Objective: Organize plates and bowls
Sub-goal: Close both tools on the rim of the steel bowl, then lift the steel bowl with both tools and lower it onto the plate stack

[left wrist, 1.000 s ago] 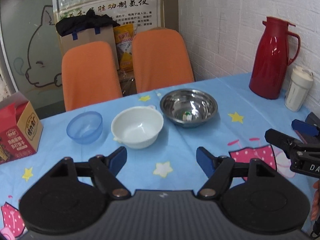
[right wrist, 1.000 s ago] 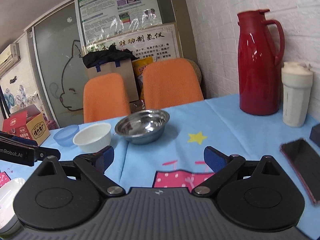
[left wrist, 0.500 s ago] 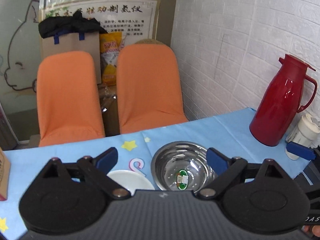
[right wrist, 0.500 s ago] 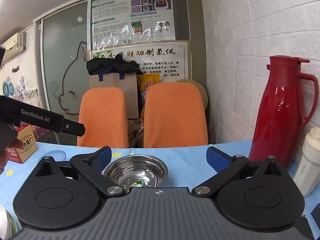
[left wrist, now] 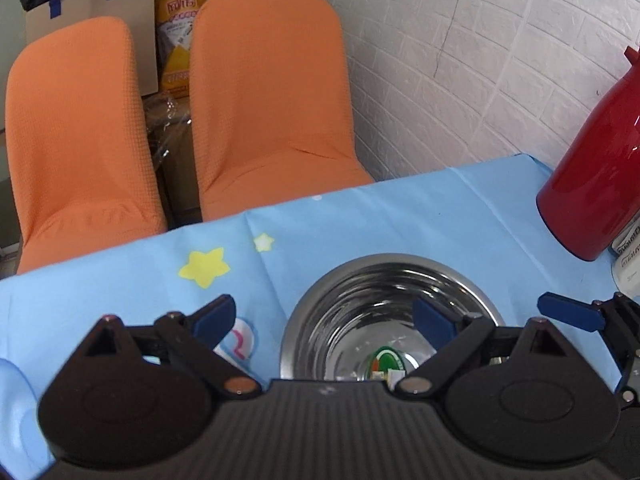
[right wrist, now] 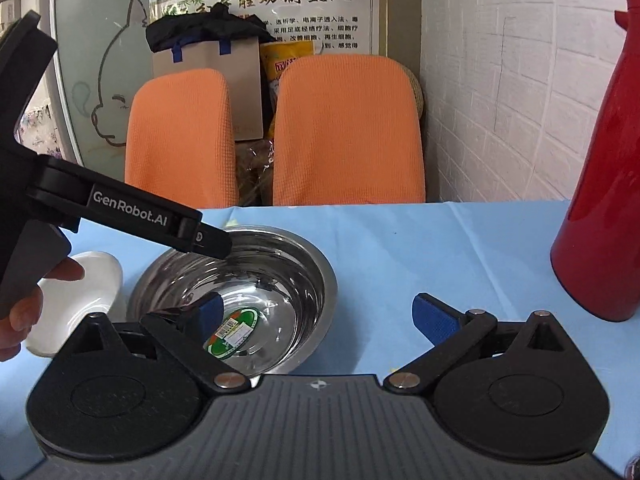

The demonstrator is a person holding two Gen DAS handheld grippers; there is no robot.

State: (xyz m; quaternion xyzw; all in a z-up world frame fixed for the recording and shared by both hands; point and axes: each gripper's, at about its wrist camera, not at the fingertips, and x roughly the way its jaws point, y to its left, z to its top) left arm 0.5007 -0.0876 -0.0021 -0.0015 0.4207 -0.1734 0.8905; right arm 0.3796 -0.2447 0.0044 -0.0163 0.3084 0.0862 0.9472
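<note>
A steel bowl (left wrist: 372, 304) with a green sticker inside sits on the blue tablecloth; it also shows in the right wrist view (right wrist: 280, 280). My left gripper (left wrist: 324, 318) is open and straddles the bowl's left rim, right finger inside. My right gripper (right wrist: 320, 314) is open and straddles the bowl's right rim, left finger inside. A white bowl (right wrist: 84, 280) lies left of the steel bowl. The rim of a blue plastic bowl (left wrist: 12, 396) shows at the far left. The left gripper's body (right wrist: 132, 210) crosses the right wrist view.
A red thermos (left wrist: 596, 160) and a white cup (left wrist: 628, 264) stand at the right by the brick wall. Two orange chairs (left wrist: 268, 96) stand behind the table's far edge. The right gripper's finger (left wrist: 572, 316) shows at the right.
Both grippers moved forward and down onto the steel bowl, one at each rim. The bowl now sits close under both cameras. Both stay open.
</note>
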